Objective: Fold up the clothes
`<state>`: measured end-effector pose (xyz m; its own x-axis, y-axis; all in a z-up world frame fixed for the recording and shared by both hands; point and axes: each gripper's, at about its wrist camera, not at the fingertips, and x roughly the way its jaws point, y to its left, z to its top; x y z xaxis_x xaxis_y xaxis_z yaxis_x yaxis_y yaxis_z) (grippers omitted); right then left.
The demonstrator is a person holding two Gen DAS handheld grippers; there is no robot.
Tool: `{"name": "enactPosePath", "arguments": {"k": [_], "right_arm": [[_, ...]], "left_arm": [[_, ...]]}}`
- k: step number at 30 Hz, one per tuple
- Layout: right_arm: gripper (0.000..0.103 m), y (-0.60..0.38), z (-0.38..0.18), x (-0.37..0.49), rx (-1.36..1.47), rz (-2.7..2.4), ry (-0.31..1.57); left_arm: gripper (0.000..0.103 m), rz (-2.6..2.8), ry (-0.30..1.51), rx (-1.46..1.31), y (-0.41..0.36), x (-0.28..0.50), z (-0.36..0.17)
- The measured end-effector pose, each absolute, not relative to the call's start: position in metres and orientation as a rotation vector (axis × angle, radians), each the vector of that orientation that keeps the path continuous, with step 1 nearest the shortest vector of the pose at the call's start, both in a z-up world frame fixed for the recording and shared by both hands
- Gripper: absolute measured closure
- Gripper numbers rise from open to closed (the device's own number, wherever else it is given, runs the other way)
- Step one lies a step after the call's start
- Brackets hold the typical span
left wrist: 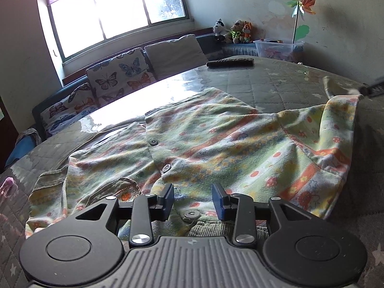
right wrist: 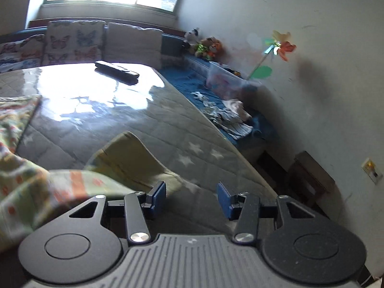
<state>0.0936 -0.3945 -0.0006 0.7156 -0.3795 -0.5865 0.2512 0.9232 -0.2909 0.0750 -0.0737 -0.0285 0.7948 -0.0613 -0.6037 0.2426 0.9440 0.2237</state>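
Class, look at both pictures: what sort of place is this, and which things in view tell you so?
Most likely a home living room or child's playroom. A bench sofa with butterfly cushions runs under the window, stuffed toys sit in the corner, and a patterned garment lies on the quilted table.

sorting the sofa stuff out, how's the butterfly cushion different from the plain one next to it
The butterfly cushion is printed with blue and orange butterflies on a pale ground; the plain cushion is an unpatterned grey-beige. In the left wrist view the butterfly cushion sits left of the plain cushion, nearer the window's left side, and the plain one's top edge stands higher in the picture. Both lean upright against the sofa back, touching side by side.
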Motion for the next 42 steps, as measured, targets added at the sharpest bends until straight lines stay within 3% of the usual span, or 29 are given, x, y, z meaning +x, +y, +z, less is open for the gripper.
{"name": "enactPosePath", "arguments": {"k": [10, 17, 29, 38, 42], "right_arm": [[0.056, -0.393, 0.034, 0.116, -0.098, -0.150, 0.593], [0.057, -0.389, 0.009, 0.163, -0.127, -0.097, 0.721], [0.056, -0.419, -0.007, 0.079, -0.138, -0.176, 0.784], [0.056, -0.444, 0.011, 0.107, 0.022, -0.070, 0.753], [0.071, -0.443, -0.002, 0.122, 0.020, -0.051, 0.809]], "left_arm": [[0.062, -0.149, 0.641, 0.314, -0.076, 0.068, -0.028], [0.061, -0.137, 0.646, 0.316, -0.078, 0.067, -0.027], [0.056, -0.144, 0.641, 0.312, -0.075, 0.068, -0.027], [0.055, -0.135, 0.643, 0.311, -0.074, 0.067, -0.026], [0.053, -0.129, 0.645, 0.312, -0.074, 0.067, -0.026]]}}
